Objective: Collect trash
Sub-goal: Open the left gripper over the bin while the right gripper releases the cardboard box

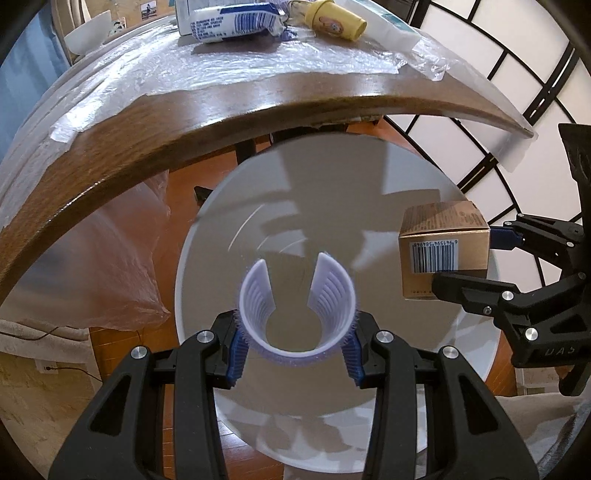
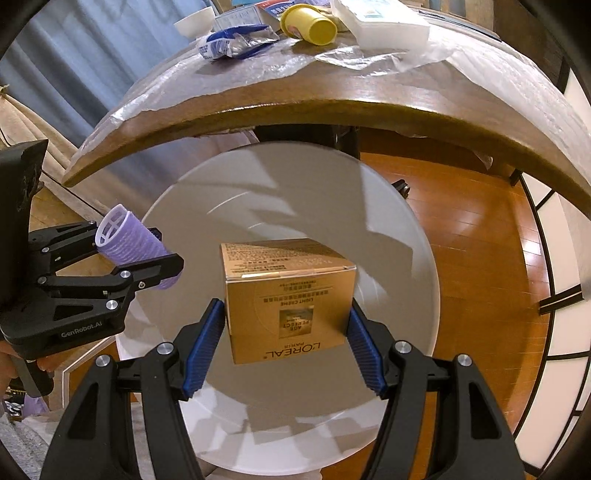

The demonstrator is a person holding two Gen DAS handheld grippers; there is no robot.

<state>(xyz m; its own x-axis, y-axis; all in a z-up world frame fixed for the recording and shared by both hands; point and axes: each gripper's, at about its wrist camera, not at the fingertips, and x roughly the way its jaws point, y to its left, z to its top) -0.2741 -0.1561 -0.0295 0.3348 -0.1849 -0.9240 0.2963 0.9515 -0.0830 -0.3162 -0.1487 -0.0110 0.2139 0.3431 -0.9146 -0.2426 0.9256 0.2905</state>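
The left gripper points steeply down over a round white bin. Its blue pads pinch a lilac hair roller from both sides. The roller is a hollow ribbed cylinder with a split on its far side, and it hangs above the inside of the bin. In the right wrist view the same roller lies across the left gripper, with a white grid end facing up and to the left.

The right gripper also points down over the bin. Its jaws stand partly spread, and the blue pads press on the two sides of a golden L'Oréal cream box. The box is held above the bin, a little tilted, with the printed front turned to the camera. From the left wrist view the box shows a barcode, and the right gripper comes in from the right edge.

The bin stands on a wooden floor, just beside and partly under the edge of a brown wooden table. A clear plastic sheet covers most of the table top. On the far part of the table lie a blue and white wrapper, a yellow cup on its side, a white packet and a white bowl. A person's fingers show at the left gripper's handle.
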